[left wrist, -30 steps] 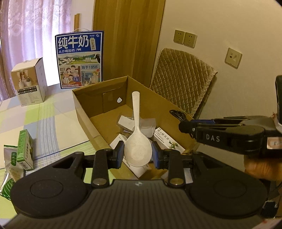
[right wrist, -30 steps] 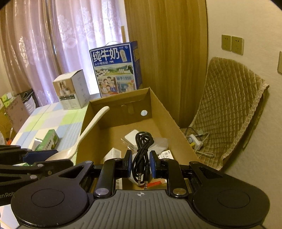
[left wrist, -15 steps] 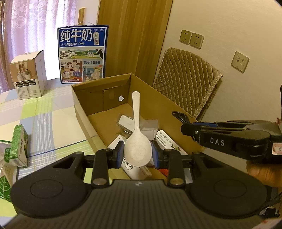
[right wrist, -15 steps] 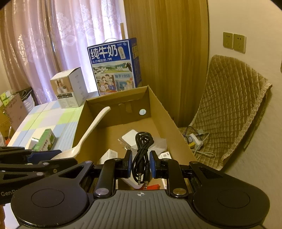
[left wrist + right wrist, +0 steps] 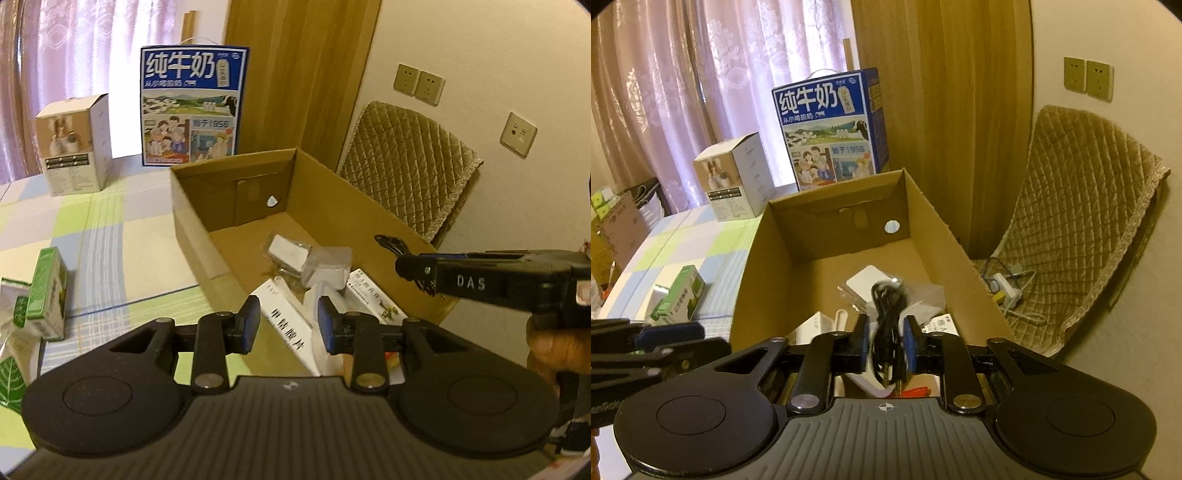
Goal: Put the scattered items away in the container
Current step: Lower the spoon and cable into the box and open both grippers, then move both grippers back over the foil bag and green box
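Blue-padded left gripper: jaws have just been opening, nothing between them. We let go over cardboard box so load lands inside. White spoon: handle shows inside box. Right gripper clamps coiled black cable above box interior; we judge drop comes next. Green carton outside box, on table.
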The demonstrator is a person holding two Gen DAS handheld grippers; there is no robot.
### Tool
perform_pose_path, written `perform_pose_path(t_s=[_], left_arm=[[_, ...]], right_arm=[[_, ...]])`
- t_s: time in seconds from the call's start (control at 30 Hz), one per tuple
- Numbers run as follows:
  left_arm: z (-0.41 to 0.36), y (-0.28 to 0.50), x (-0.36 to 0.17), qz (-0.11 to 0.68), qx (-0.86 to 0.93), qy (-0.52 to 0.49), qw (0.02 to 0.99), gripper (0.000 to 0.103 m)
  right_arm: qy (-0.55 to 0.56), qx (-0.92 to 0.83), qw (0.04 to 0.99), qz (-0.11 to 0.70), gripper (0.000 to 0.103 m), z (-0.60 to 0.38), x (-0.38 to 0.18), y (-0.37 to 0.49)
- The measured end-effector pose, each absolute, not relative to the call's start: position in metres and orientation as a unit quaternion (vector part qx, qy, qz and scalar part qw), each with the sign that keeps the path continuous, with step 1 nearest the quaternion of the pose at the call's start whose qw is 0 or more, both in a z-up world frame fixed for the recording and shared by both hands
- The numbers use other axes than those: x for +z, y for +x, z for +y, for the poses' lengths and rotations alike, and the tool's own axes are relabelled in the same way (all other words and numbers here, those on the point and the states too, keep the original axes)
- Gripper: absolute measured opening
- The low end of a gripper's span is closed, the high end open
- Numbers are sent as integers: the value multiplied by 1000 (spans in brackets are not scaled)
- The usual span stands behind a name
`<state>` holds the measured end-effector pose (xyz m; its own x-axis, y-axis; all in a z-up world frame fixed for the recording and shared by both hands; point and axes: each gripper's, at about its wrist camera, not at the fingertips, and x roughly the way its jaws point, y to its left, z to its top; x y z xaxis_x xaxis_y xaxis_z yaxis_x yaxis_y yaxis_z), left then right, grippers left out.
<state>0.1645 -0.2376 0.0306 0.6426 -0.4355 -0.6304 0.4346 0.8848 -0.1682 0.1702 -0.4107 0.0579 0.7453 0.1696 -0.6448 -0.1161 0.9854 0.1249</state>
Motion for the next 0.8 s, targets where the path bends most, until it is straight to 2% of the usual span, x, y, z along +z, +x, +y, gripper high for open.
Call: perform_pose_path(t_s=[0.3, 0.57, 0.6, 0.67, 0.7, 0.73, 0.8], left_arm=[[-222, 153, 30, 351, -233, -5, 907, 33], [-205, 141, 28, 354, -221, -13, 909, 45], [-203, 138, 27, 355, -219, -14, 909, 45], [-196, 133, 27, 356, -215, -16, 909, 48], [-193, 130, 28, 356, -212, -16, 910, 50], [-189, 127, 28, 356, -209, -16, 911, 54], [-180, 121, 30, 354, -203, -17, 913, 59]], right_arm=[[44, 80, 938, 335, 11, -405, 62, 171], [77, 68, 937, 333, 15, -416, 66, 152], [80, 68, 937, 333, 21, -416, 67, 149], [87, 69, 937, 331, 38, -415, 69, 140], [90, 70, 938, 328, 52, -414, 71, 135], [92, 72, 938, 326, 61, -412, 73, 131], [98, 81, 938, 324, 71, -405, 77, 122]])
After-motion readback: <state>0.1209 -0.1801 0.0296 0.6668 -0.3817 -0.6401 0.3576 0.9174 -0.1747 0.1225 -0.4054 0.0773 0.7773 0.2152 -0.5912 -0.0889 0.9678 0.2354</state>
